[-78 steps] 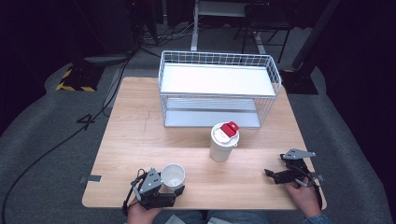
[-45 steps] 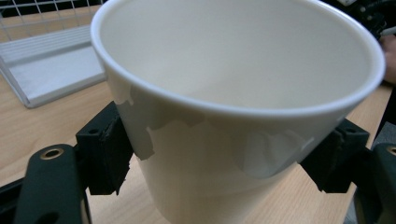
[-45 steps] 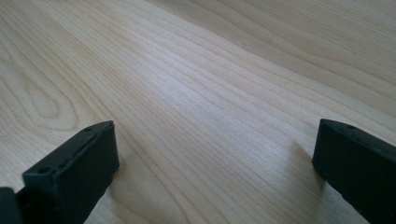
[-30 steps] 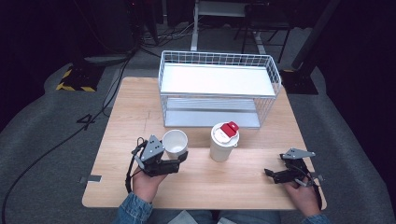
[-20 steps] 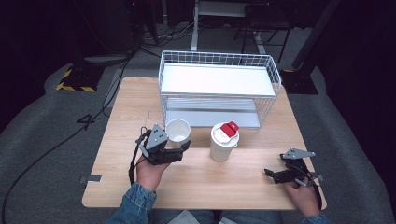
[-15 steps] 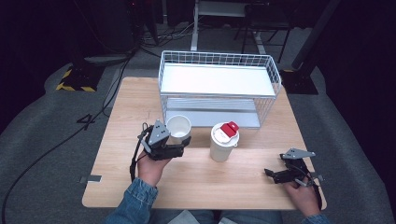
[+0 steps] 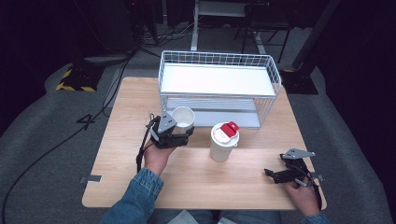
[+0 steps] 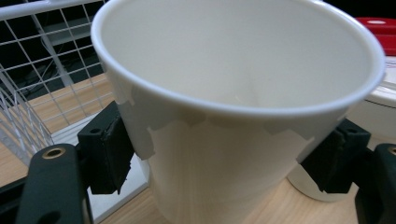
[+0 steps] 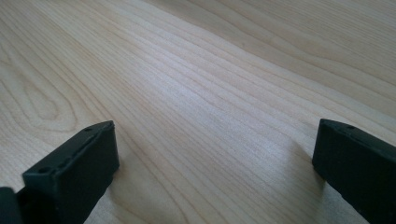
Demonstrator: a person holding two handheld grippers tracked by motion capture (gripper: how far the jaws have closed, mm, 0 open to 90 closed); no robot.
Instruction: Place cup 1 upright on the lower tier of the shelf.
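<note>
Bench [image 7: 140,186]: wooden, bearing all items. Wire rack [image 7: 219,86]: two-tiered, landmark at the far side. Lidded cup [image 7: 223,142]: stood before the rack. White cup [image 7: 183,117]: upright, just before the rack's lower left corner, pinched by the left tongs [image 7: 180,136]. Right tongs [image 7: 275,173]: spread, holding nothing, well right of the rack.

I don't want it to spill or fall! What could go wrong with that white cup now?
The left gripper squeezes the cup by its thin sides, so it might dent or slip out. The cup is close to the wire rack, so its rim could bump the wires. The lidded cup stands right beside it, and a sideways swing might knock that over. The right gripper rests open on the table, too far off to help.
</note>
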